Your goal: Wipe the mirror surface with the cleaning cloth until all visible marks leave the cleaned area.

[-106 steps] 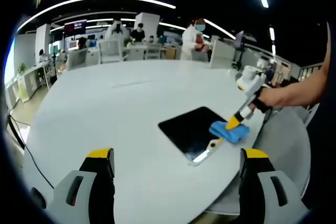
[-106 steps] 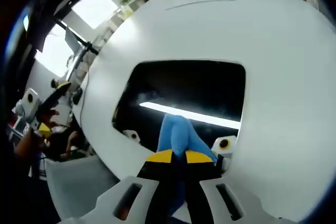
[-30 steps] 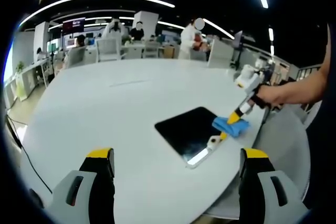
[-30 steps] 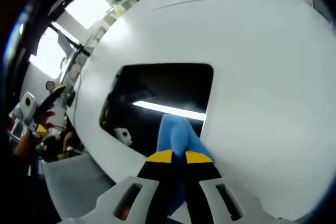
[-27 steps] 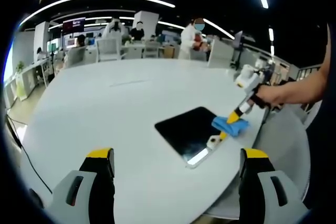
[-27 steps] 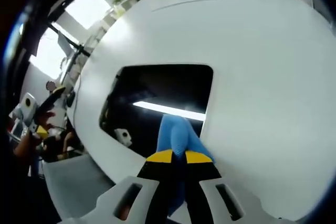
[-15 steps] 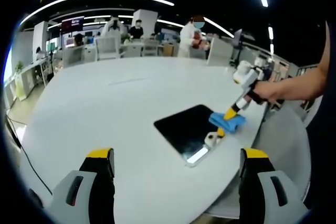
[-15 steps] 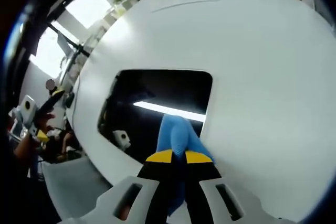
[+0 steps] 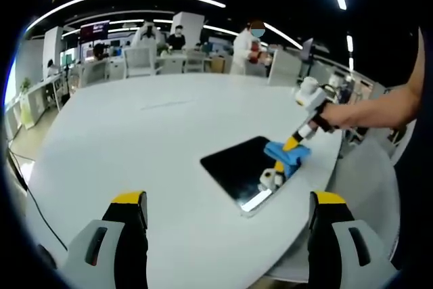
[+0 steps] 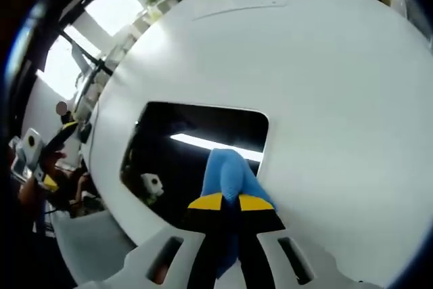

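Right tongs (image 10: 226,202) are clamped tight on the blue cloth (image 10: 229,170), pressing it on the mirror (image 10: 196,150) near its right edge. Left tongs (image 9: 223,197) hang wide with nothing in them, well back from it. One mirror, one cloth, flat on the white tabletop (image 9: 135,140). My worry: that mirror sits close to the tabletop edge, so a hard push could slide it off, since nothing's bracing it.

My cloth (image 10: 229,175): bright blue. Mirror (image 9: 242,167): black, white light streak. Table (image 9: 135,140): plain white. My right gripper (image 10: 227,202): yellow-tipped, black, grey.
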`<state>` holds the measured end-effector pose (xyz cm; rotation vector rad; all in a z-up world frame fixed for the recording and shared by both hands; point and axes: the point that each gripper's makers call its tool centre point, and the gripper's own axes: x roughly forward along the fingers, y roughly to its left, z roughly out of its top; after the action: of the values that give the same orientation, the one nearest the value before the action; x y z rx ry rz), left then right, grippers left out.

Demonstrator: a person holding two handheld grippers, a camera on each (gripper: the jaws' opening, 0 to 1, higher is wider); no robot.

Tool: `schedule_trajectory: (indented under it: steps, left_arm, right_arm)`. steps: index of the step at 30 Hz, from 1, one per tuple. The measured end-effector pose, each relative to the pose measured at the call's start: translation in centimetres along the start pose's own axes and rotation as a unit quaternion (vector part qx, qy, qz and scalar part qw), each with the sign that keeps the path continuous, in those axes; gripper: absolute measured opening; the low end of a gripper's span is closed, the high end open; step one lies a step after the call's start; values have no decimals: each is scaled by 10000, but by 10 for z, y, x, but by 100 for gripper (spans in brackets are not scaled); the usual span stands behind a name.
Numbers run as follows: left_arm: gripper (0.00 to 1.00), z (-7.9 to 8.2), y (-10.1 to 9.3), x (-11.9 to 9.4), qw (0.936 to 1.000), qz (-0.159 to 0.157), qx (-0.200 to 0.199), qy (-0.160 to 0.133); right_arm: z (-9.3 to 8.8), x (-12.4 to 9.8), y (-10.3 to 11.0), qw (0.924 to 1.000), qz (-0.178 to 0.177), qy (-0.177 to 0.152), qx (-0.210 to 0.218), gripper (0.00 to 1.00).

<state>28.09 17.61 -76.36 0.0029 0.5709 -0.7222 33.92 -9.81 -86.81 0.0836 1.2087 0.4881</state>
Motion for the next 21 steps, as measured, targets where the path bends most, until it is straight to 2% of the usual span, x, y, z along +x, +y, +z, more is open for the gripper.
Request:
schedule_trajectory:
  steps: [21]
  left_arm:
    - [100, 2, 0, 7, 10000, -35, -9, 46]
  right_arm:
    - [34, 9, -11, 9999, -111, -95, -22, 1]
